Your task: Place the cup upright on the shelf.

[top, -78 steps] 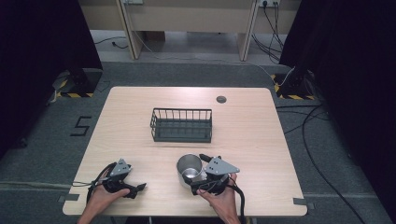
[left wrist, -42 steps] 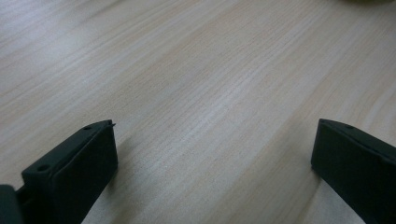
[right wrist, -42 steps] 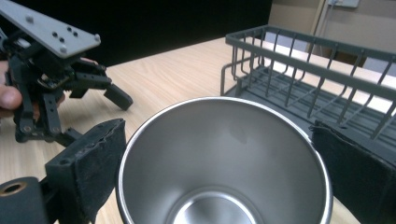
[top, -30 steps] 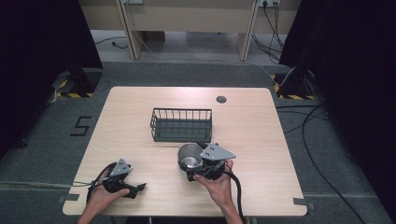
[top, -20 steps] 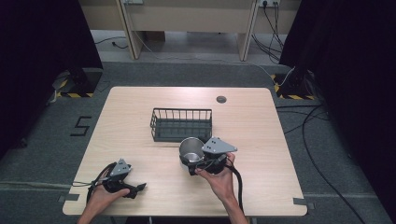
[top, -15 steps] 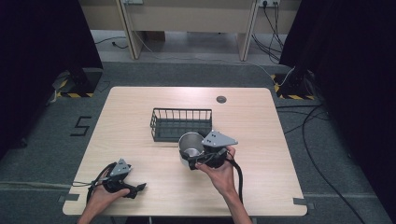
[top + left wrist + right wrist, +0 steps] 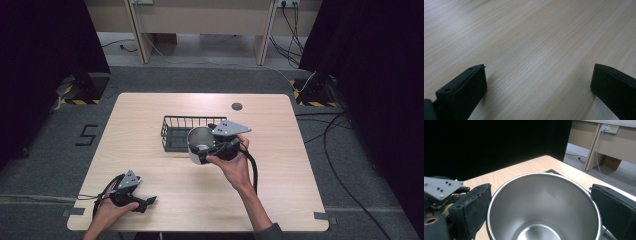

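1. Two grippers were in play; nearest, at the lower left of the high view, the left gripper (image 7: 134, 196) rested low on the wooden table (image 7: 150, 112), held in a hand (image 7: 107, 215).
2. Its own view showed its jaws spread wide with nothing between them, just bare wood grain (image 7: 536, 50) beneath.
3. Farther up, near the middle of the high view, the right gripper (image 7: 212, 150) was carried in the person's right hand (image 7: 234, 167), its grey three-cornered plate (image 7: 231, 127) on top.
4. That gripper's jaws stood on either side of a stainless steel cup (image 7: 199, 145), closed against its outer wall; in the right gripper view the cup (image 7: 544, 207) opened toward the camera, its shiny inside and bottom visible.
5. The cup was lifted and tilted, its mouth overlapping the near right corner of a black wire basket (image 7: 175, 131) in the high view.
6. The basket sat on the table just beyond the cup, at centre frame.
7. Farthest, a small dark round grommet (image 7: 236, 106) lay near the table's upper edge.
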Tool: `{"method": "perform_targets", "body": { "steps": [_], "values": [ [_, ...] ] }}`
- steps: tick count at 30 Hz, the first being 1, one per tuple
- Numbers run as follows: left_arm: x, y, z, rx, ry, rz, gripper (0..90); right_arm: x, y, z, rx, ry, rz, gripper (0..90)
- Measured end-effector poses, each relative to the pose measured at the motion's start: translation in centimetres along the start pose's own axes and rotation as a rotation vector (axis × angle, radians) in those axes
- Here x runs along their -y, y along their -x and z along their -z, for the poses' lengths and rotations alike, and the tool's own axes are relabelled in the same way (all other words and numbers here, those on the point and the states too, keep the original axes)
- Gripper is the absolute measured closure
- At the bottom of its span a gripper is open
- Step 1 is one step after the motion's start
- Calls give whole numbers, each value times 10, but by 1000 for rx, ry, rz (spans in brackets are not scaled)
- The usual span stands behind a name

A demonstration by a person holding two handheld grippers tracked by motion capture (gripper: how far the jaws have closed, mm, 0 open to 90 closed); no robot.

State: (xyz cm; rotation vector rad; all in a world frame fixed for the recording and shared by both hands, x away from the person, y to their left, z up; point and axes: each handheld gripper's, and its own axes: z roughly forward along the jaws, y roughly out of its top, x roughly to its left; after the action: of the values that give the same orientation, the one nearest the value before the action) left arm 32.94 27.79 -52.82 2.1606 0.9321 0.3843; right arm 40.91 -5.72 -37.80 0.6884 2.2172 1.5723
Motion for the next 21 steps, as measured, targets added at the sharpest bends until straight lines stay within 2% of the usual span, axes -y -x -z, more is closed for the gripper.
{"method": "perform_targets", "body": {
  "steps": [9, 13, 21],
  "values": [
    [0, 0, 0, 1, -1, 0, 0, -20, 21, -11, 6, -9, -12, 59],
    [0, 0, 0, 2, -1, 0, 0, -28, 29, -15, 26, -23, -7, 59],
    [0, 0, 0, 2, -1, 0, 0, -39, 39, -24, 28, -38, -8, 59]
  ]
}}
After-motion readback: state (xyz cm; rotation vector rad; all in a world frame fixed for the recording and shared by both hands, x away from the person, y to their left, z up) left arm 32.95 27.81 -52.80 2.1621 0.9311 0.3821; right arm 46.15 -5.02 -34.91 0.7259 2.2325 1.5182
